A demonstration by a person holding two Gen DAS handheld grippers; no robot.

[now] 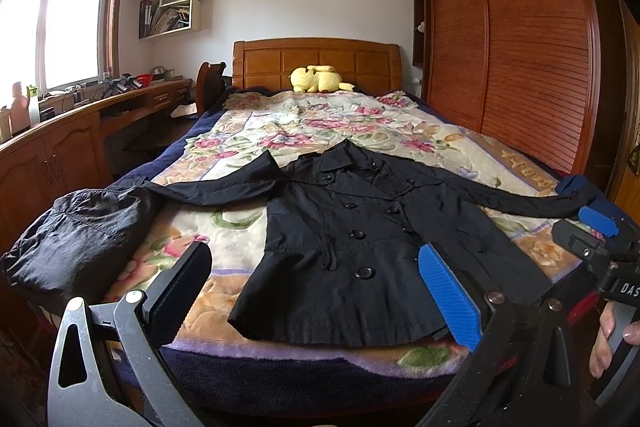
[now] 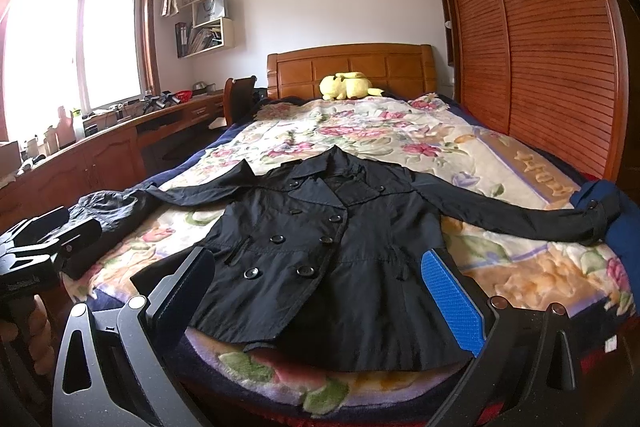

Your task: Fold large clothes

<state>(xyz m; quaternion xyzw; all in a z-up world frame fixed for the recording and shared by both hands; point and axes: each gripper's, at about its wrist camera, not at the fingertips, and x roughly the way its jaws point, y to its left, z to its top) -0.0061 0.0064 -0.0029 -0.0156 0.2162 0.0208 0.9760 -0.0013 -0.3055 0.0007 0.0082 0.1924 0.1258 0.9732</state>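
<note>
A black coat (image 1: 352,239) lies flat, front up and sleeves spread, at the foot edge of the bed (image 1: 280,367), while the left gripper (image 1: 316,291) and right gripper (image 2: 320,291) hang above that edge, both spread apart and empty.

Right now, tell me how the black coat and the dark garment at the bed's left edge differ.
The black coat lies flat, front up, sleeves spread; the dark garment sits bunched in a heap. The coat shows buttons and collar; the heap shows only wrinkles and seams. The coat is centred, the heap at the edge. Both rest on the floral blanket.
</note>
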